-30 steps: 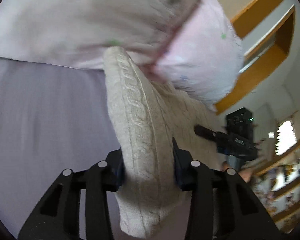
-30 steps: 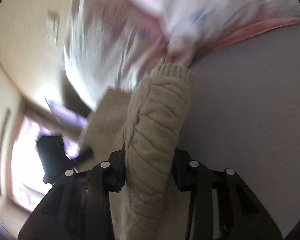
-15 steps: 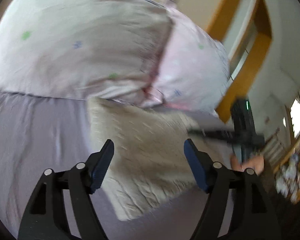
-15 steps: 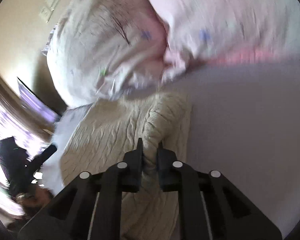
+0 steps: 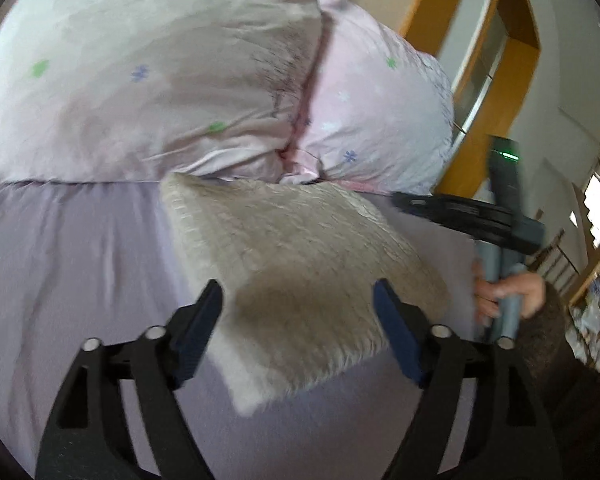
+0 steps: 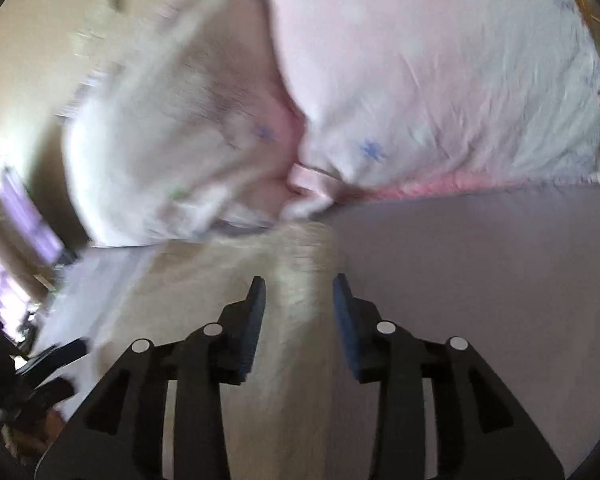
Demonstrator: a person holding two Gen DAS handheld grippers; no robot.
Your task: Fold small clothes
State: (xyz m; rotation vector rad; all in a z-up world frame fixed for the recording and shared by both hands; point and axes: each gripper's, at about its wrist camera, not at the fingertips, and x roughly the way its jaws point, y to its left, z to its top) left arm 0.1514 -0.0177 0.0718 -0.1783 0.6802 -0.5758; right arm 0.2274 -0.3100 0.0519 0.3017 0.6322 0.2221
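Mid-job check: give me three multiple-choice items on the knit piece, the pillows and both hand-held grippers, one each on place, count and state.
1. The cream knit garment lies:
A. on the lilac sheet, below the pillows
B. on top of the pillows
C. on the floor

2. Pillows in view:
A. one
B. two
C. four

3. The left hand-held gripper is:
A. shut on the knit
B. open
C. out of view

Answers: 1 A, flat on the sheet; 2 B, two side by side; 3 B, fingers apart; the right hand-held gripper is open too.
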